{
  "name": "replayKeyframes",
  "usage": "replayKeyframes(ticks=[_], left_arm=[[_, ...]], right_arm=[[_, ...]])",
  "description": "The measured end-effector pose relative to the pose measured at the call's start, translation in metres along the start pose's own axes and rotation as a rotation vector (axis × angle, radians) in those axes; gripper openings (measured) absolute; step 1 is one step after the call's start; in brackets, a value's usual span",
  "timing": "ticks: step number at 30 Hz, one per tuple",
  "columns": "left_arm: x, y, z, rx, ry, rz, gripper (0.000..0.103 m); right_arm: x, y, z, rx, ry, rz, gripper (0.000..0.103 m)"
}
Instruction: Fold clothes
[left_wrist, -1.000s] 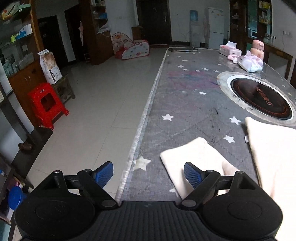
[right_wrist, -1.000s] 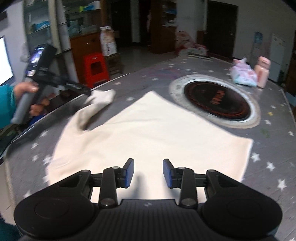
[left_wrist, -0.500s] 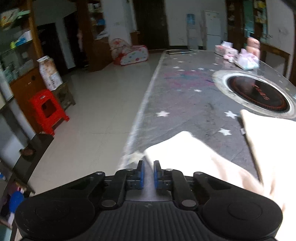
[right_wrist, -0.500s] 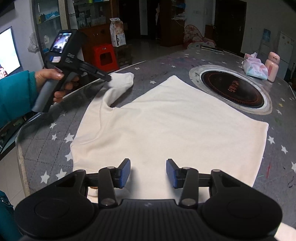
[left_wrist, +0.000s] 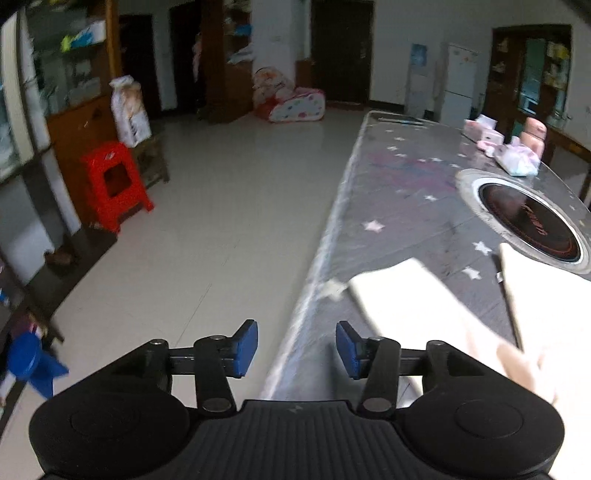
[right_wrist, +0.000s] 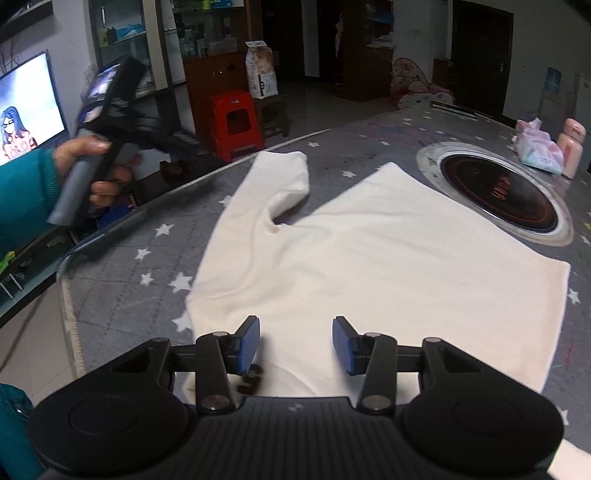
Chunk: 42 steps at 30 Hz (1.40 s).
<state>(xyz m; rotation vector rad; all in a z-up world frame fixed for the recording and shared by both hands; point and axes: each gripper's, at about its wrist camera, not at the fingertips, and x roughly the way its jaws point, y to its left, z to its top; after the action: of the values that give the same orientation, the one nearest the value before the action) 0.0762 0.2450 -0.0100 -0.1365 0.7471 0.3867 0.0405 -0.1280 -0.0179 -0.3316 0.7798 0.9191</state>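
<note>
A cream shirt (right_wrist: 369, 266) lies flat on the grey star-patterned table (right_wrist: 122, 266). Its left sleeve (right_wrist: 288, 181) is spread out toward the table's edge, and it also shows in the left wrist view (left_wrist: 413, 306). My left gripper (left_wrist: 295, 347) is open and empty, hovering over the table edge left of the sleeve; in the right wrist view it is the black tool held in a hand (right_wrist: 110, 122). My right gripper (right_wrist: 295, 343) is open and empty, just above the shirt near its collar.
A round built-in hotplate (right_wrist: 502, 192) sits beyond the shirt. A tissue pack (right_wrist: 539, 151) and a pink bottle (right_wrist: 570, 147) stand at the far end. A red stool (left_wrist: 114, 184) stands on the floor left of the table.
My left gripper was shut on the sleeve half a second ago; it has opened, let the sleeve go and drawn back to the left. The sleeve now lies flat. My right gripper stayed open.
</note>
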Motion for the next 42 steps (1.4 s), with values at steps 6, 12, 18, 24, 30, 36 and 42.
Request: replayKeyframes(ticks=[6, 12, 18, 24, 30, 36, 42], left_arm=[[0.033, -0.029, 0.015, 0.025, 0.014, 0.000, 0.060], [0.051, -0.043, 0.016, 0.038, 0.013, 0.008, 0.057], [0.045, -0.044, 0.015, 0.033, -0.001, 0.015, 0.009], [0.014, -0.009, 0.007, -0.034, -0.022, 0.108, 0.006], [-0.029, 0.036, -0.013, -0.096, -0.039, 0.204, 0.006], [-0.042, 0.049, -0.020, -0.104, -0.033, 0.227, 0.006], [-0.033, 0.040, -0.011, -0.056, -0.050, 0.224, 0.006]], right_arm=[[0.000, 0.003, 0.001, -0.003, 0.010, 0.000, 0.045], [0.000, 0.002, 0.002, 0.004, 0.014, 0.001, 0.046], [0.002, 0.000, 0.002, 0.011, 0.015, -0.005, 0.046], [0.000, 0.001, 0.003, 0.002, 0.007, -0.002, 0.046], [0.003, 0.010, 0.004, -0.026, 0.009, 0.030, 0.046], [0.013, 0.035, -0.004, -0.137, 0.046, 0.059, 0.043], [0.014, 0.046, -0.009, -0.180, 0.070, 0.082, 0.024]])
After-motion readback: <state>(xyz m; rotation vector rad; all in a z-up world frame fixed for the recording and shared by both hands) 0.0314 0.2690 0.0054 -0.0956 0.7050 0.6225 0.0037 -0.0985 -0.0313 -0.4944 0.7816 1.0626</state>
